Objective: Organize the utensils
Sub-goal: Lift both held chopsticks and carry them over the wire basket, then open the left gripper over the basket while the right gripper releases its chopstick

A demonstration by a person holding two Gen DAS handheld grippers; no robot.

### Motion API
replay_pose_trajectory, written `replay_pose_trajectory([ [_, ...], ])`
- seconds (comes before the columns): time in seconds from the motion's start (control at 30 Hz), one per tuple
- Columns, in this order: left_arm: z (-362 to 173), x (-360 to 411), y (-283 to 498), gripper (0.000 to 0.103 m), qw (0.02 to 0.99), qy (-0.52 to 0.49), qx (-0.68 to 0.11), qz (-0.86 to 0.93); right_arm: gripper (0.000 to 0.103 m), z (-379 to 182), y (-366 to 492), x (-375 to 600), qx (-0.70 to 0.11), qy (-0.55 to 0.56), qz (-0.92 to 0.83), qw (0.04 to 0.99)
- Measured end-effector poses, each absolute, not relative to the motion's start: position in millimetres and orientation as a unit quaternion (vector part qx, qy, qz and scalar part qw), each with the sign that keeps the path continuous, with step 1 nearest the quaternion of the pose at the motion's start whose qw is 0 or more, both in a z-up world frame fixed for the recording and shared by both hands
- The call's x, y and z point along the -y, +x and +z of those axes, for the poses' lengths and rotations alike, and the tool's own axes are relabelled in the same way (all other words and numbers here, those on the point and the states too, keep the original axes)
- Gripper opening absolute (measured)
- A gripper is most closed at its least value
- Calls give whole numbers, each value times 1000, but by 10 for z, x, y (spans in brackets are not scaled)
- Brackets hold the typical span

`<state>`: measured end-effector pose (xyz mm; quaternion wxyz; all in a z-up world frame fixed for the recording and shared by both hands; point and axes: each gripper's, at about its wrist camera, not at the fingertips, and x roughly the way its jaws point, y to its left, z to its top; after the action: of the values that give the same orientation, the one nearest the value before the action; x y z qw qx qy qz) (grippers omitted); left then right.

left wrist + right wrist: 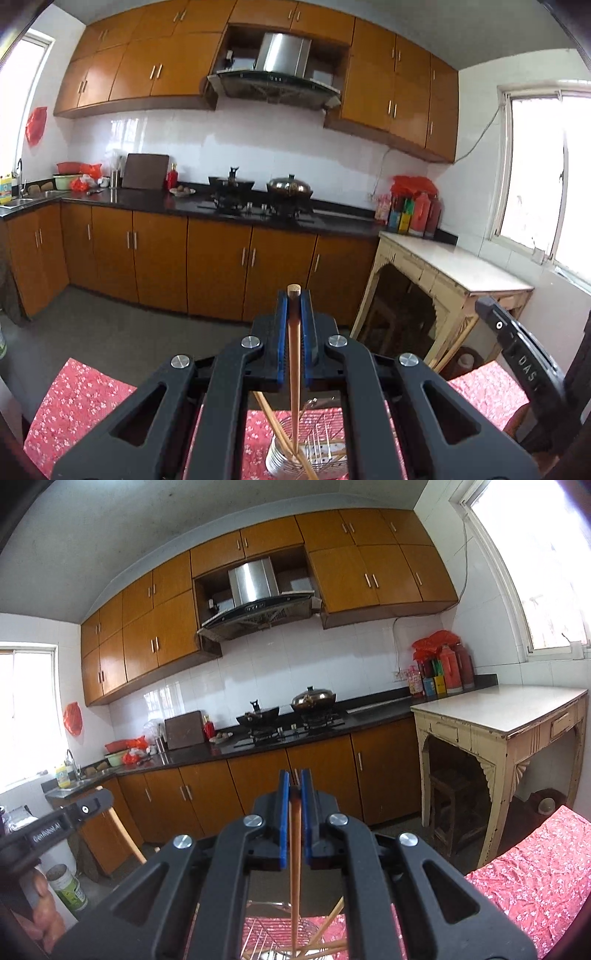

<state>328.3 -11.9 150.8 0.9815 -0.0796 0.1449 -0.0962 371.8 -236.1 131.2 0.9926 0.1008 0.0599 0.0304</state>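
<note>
A wooden chopstick stands almost upright in the centre of the left wrist view. It is pinched between the blue pads of the left gripper, and its blunt top end rises a little above the fingertips. Its lower end goes down into a metal wire utensil holder at the bottom centre of the frame, where a second chopstick leans tilted. The holder stands on a red floral tablecloth.

In the right wrist view, another chopstick is held the same way, clamped between the narrow blue pads of the right gripper. Its top stays between the pads, and its lower part reaches to the wire rack at the bottom edge, near some loose chopsticks. Behind both stand orange cabinets, a stove and a pale side table.
</note>
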Motion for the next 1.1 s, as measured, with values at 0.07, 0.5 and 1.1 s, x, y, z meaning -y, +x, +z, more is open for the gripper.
replay_pose_trajectory([
  [0.07, 1458, 127, 3304, 7, 981, -74, -152, -93, 7, 1270, 3749, 2348, -68, 99, 31, 992],
  [0.5, 1522, -69, 3240, 36, 983, -76, -155, -68, 38, 1268, 3639, 2381, -72, 79, 13, 994],
  [1.1, 831, -645, 2094, 69, 976, -71, -205, -22, 42, 467, 2225, 2660, -130, 79, -12, 988],
])
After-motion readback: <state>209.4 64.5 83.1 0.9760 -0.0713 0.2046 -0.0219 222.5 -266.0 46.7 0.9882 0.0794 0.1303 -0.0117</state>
